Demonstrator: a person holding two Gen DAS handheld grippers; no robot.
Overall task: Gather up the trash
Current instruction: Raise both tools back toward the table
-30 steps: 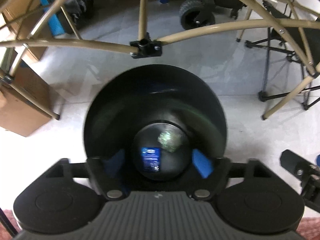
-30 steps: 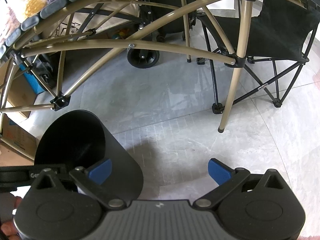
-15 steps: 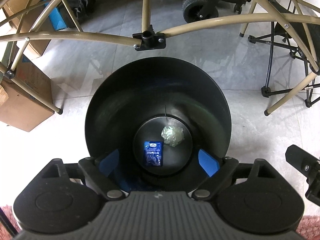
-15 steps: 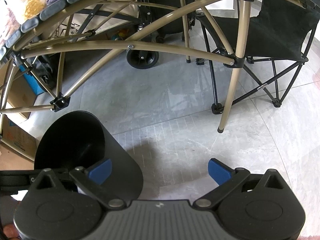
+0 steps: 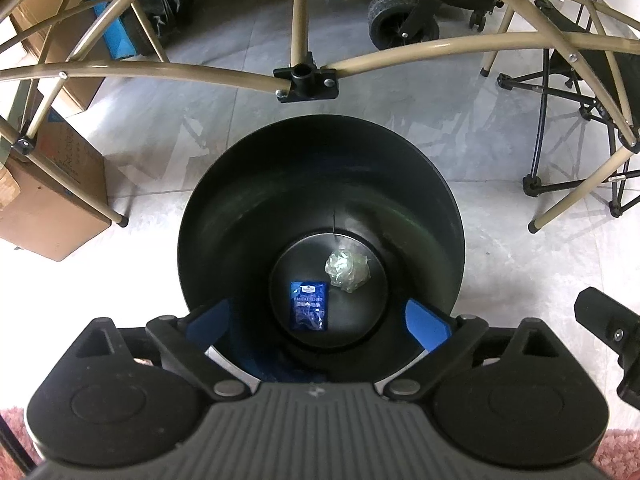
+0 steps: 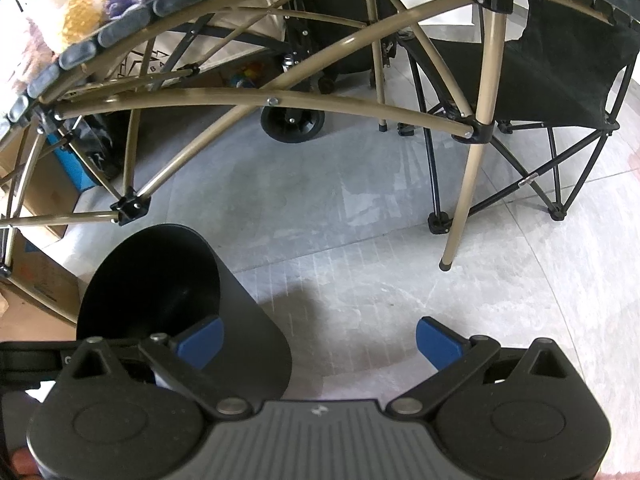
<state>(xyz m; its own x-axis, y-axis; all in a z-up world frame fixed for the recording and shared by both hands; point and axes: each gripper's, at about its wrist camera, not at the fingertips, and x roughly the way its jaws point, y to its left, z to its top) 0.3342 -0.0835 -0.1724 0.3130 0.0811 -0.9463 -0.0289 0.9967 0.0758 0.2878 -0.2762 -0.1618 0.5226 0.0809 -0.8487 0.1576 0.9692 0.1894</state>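
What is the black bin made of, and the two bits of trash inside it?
The black bin looks like smooth plastic, given its soft sheen and seam line. The blue packet seems glossy printed plastic film. The crumpled wad looks like thin, translucent plastic wrap, though it could be tissue.

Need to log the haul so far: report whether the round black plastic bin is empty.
Not empty. Round black plastic bin holds two items on its bottom: a blue printed packet and a crumpled clear wrapper ball.

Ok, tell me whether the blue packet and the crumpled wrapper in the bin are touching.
Apart. The left wrist view shows bare black bin floor between the blue packet and the crumpled wrapper.
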